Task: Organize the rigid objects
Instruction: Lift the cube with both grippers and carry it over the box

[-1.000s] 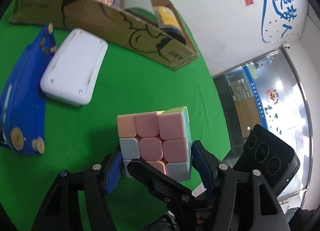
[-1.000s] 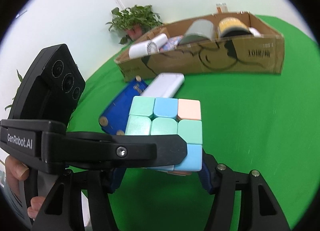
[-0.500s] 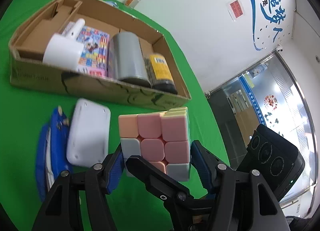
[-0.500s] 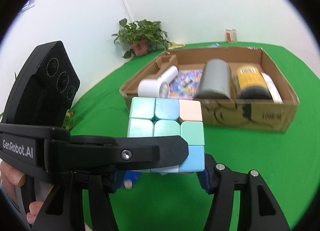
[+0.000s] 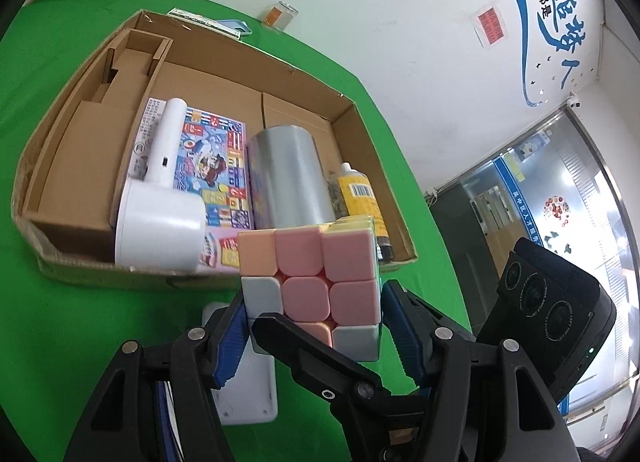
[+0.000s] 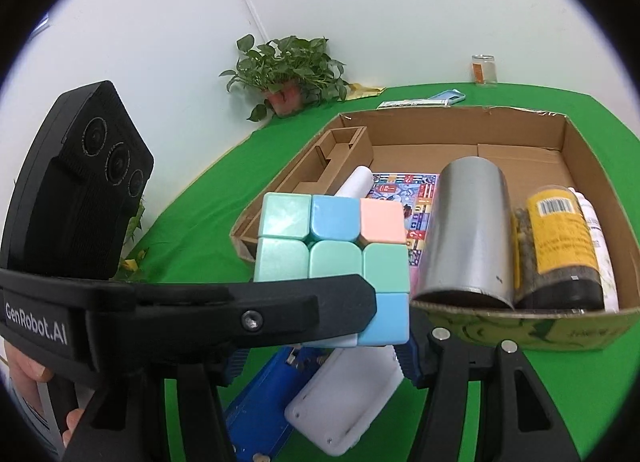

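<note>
Both claws, left claw (image 5: 310, 338) and right claw (image 6: 320, 358), grasp one pastel cube (image 5: 310, 282) above the desk; uneven pull could drop it short of the crowded cardboard box (image 5: 72, 262)

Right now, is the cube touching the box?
Apart. The right wrist view shows the cube held up between both grippers, left and right, with green table showing beneath it, short of the box.

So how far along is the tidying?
Partly done. The box already holds a fan, a steel cup and a bottle. Both grippers, left and right, hold the cube near it. A white device and blue tool remain outside.
</note>
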Demonstrator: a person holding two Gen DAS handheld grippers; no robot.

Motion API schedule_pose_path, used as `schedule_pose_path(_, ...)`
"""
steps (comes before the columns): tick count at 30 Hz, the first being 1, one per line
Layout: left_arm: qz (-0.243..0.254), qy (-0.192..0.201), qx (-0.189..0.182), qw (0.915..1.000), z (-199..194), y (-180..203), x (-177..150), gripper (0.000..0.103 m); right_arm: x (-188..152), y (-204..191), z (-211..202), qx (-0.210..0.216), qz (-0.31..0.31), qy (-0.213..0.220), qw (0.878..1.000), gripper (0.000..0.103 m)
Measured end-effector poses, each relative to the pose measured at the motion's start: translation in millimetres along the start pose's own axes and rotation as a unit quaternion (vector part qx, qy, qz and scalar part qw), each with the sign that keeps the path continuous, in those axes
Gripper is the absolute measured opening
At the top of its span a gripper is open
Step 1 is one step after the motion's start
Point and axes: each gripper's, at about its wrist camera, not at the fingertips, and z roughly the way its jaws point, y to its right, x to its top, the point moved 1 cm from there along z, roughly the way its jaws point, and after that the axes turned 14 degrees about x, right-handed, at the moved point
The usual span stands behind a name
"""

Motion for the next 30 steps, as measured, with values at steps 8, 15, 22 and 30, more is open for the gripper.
schedule_pose_path(8,0.009,-0.013,0.027,0.9995,18.5,-1.5,18.5,0.058,-2.0,10.8,-2.3,-0.009,-0.004,-0.022,1.000,0.063)
schedule_pose_path(15,0.026,0.004,0.089,0.9957,28.2,-2.2,30.7,0.055,-2.8,17.5,-17.9,-0.047,-0.024,0.016,0.998,0.063)
schedule_pose_path(22,0.041,0.018,0.128,0.9908,33.6,1.9,35.4,0.054,4.4,15.2,4.0,-0.029,-0.053,-0.010,0.998,0.028)
schedule_pose_path(30,0.070,0.038,0.171,0.9821,44.4,12.9,41.1,0.056,13.5,30.0,12.8,-0.012,-0.041,-0.015,0.999,0.028)
